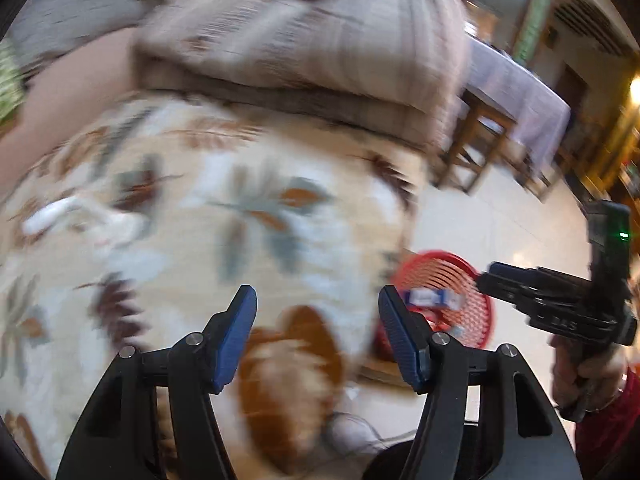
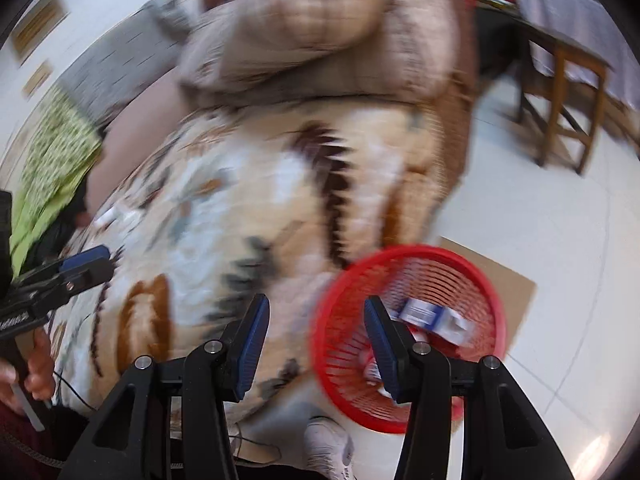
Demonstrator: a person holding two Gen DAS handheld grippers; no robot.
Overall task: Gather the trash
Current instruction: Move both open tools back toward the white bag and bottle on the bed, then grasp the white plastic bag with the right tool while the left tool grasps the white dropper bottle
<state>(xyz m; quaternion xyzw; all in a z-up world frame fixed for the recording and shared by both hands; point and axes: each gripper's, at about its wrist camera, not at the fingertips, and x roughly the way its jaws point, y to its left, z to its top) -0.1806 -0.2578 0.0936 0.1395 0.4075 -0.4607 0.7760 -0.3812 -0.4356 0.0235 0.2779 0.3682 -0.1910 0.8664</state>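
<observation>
A red mesh basket (image 2: 340, 354) stands on the floor beside the bed, with a blue-and-white box (image 2: 424, 314) lying inside it. In the left wrist view the basket (image 1: 440, 257) and box (image 1: 432, 298) show to the right of the bed. My right gripper (image 2: 317, 301) hangs open and empty over the bed's edge and the basket's left rim. My left gripper (image 1: 317, 294) is open and empty above the floral blanket (image 1: 248, 208). A small white crumpled scrap (image 1: 60, 212) lies on the blanket at the left; the right wrist view also shows the scrap (image 2: 108, 214). Both views are blurred.
Folded beige quilts (image 1: 300, 40) are piled at the head of the bed. A green patterned cloth (image 2: 52, 160) lies at the far left. Flat cardboard (image 2: 508, 276) sits under the basket on the white tiles. A wooden stool (image 2: 568, 92) and a cloth-covered table (image 1: 516, 80) stand beyond.
</observation>
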